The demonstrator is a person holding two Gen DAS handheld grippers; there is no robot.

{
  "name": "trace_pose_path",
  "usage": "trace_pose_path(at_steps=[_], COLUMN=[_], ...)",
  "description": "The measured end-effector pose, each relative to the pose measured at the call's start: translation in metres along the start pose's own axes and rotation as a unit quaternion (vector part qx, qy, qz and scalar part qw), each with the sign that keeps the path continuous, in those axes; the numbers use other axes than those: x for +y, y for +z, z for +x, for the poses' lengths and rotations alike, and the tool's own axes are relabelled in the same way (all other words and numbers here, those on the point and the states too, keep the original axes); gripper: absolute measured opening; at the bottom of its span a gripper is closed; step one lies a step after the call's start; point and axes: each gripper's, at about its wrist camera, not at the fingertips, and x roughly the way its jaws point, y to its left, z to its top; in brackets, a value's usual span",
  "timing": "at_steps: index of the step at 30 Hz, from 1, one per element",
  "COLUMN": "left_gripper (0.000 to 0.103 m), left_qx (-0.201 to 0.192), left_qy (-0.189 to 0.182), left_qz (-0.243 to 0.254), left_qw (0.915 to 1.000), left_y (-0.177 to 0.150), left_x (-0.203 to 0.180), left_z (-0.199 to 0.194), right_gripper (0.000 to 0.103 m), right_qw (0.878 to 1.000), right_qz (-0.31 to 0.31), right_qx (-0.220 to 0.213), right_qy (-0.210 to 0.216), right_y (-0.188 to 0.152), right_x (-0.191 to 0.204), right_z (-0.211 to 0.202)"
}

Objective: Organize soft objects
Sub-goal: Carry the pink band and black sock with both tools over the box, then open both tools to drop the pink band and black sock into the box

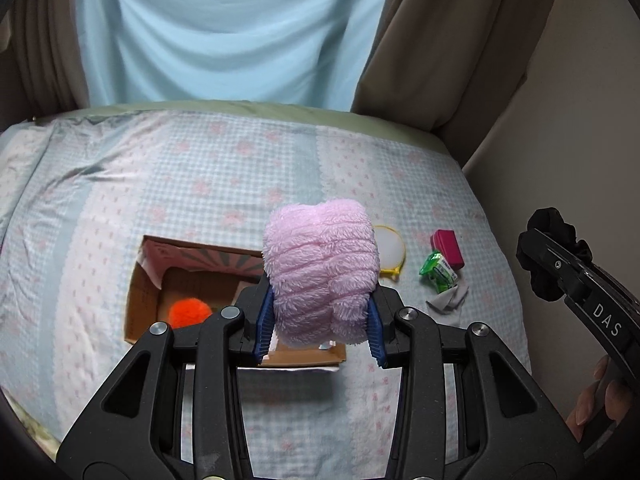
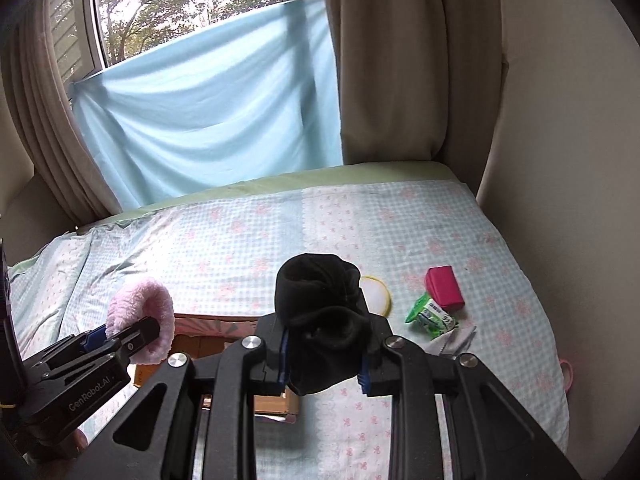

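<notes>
Grippers (image 1: pixel 320 320) (image 2: pixel 323 364) round pink, black fabric

The bed (image 1: pixel 200 184), under a checked floral sheet, carries an open cardboard box (image 1: pixel 142 304), a yellow-rimmed disc (image 1: pixel 390 248), a pink block (image 1: pixel 448 248), a green packet (image 1: pixel 438 272) and a grey cloth (image 1: pixel 450 300).

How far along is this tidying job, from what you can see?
Done: one orange fluffy ball already lies in the cardboard box. In hand: the left gripper holds a pink fuzzy roll above the box, and the right gripper grips a black cloth bundle. Left: a grey cloth lies on the bed.
</notes>
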Motion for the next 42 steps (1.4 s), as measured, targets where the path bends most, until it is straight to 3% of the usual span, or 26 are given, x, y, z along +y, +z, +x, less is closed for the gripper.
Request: trace_pose_path(at_steps=[11, 17, 25, 30, 32, 35, 42], left_gripper=[0.034, 0.034, 0.034, 0.034, 0.034, 0.034, 0.034], left_qx=[0.033, 0.069, 0.122, 0.159, 0.187, 0.218, 0.249], left_qy=[0.029, 0.05, 0.073, 0.078, 0.061, 0.062, 0.065], left_qz=[-0.012, -0.003, -0.001, 0.018, 0.016, 0.062, 0.067], left_qw=[0.999, 0.9964, 0.9898, 0.984, 0.9803, 0.972, 0.964], left_y=[0.004, 0.005, -0.001, -0.006, -0.009, -0.012, -0.016], left_x=[0.091, 0.122, 0.161, 0.173, 0.174, 0.161, 0.156], left_z=[0.026, 0.071, 0.139, 0.182, 0.203, 0.232, 0.256], right_gripper=[0.023, 0.023, 0.023, 0.023, 0.023, 0.023, 0.023], right_qw=[0.998, 0.993, 0.977, 0.965, 0.96, 0.953, 0.937], right_qz=[-0.029, -0.05, -0.067, -0.088, -0.091, -0.097, -0.137], right_qx=[0.035, 0.1, 0.197, 0.242, 0.259, 0.283, 0.317], right_qy=[0.034, 0.044, 0.053, 0.051, 0.051, 0.047, 0.053], right_y=[-0.016, -0.028, -0.054, -0.072, -0.079, -0.093, -0.12], right_x=[0.1, 0.132, 0.158, 0.168, 0.17, 0.167, 0.162], right_z=[0.038, 0.086, 0.162, 0.205, 0.221, 0.246, 0.271])
